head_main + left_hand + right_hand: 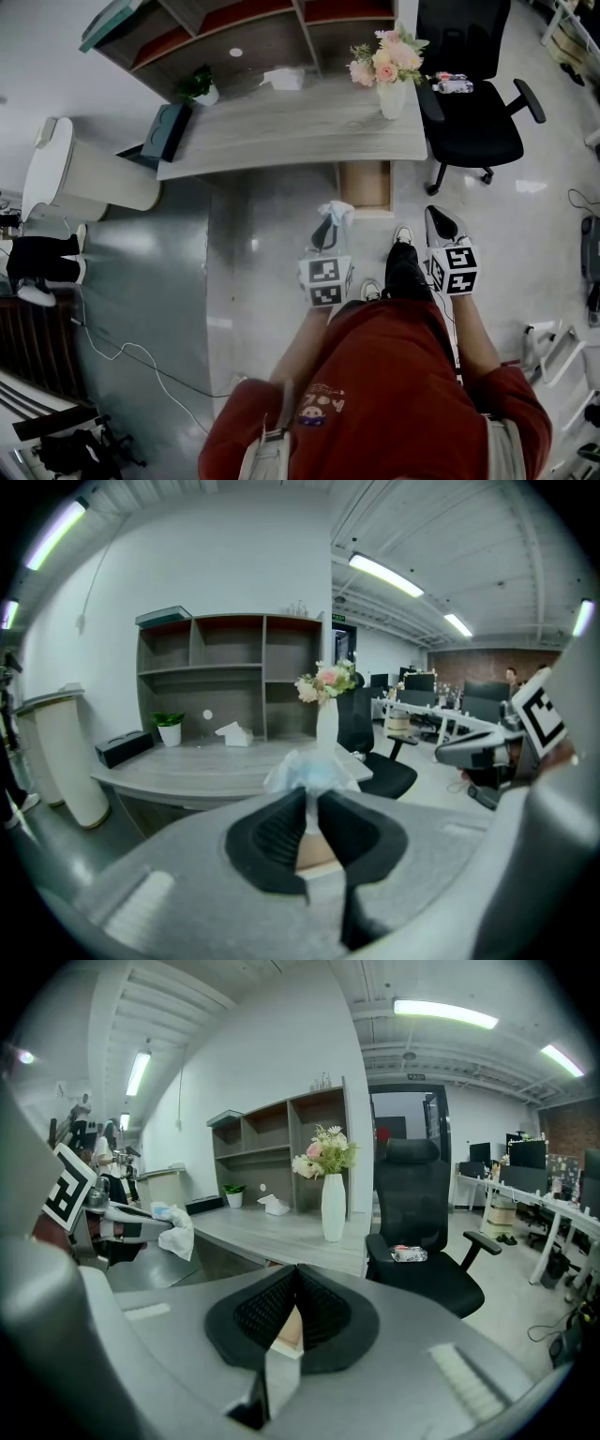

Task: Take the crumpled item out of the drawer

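Left tool (311, 810) pinches one crumpled item (312, 772); right tool (293, 1309) closed, empty.

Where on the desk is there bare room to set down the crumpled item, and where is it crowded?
The desk is bare across its middle and front, between the black box at the left end and the vase at the right. It is busier along the back, by the plant and the white pack.

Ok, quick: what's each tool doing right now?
Left tool: closed on the crumpled item.
Right tool: closed, nothing in it.
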`<state>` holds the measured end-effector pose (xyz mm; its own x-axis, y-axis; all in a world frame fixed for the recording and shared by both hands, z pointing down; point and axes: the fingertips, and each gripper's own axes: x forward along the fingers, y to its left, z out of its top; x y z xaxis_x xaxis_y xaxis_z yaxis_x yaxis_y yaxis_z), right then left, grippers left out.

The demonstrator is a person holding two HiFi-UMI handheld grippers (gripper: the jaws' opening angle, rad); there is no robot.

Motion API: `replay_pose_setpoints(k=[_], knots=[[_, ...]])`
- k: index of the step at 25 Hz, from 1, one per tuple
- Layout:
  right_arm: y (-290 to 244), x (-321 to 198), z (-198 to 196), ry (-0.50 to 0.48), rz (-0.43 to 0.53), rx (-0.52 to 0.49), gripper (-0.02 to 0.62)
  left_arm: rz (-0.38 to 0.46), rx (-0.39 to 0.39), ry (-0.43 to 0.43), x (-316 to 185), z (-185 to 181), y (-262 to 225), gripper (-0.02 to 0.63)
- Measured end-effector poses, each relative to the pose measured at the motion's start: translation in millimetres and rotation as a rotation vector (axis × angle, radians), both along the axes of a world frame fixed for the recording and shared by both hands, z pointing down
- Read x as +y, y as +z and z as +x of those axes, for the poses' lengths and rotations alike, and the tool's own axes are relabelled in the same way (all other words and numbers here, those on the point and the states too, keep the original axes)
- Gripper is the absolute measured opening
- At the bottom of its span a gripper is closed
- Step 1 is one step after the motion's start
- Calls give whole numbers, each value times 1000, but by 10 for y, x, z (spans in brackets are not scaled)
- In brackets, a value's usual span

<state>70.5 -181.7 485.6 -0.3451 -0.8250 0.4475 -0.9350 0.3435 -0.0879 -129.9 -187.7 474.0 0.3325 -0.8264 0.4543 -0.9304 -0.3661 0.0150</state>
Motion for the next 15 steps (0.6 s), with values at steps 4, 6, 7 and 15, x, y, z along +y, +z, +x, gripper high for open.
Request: replay_pose_setpoints(k=[4, 6, 7, 15], knots=[[-2, -1, 16, 1, -2, 4, 2, 3, -1, -1, -5, 12, -10, 34], [-1, 3, 19, 0, -4, 6, 2, 2, 0, 0, -4, 18, -10, 34], [-1, 3, 22, 0, -4, 7, 2, 2, 0, 1, -3, 21, -8, 34], [-3, -8, 22, 3, -1, 8, 2, -4, -1, 5, -9, 16, 5, 34]])
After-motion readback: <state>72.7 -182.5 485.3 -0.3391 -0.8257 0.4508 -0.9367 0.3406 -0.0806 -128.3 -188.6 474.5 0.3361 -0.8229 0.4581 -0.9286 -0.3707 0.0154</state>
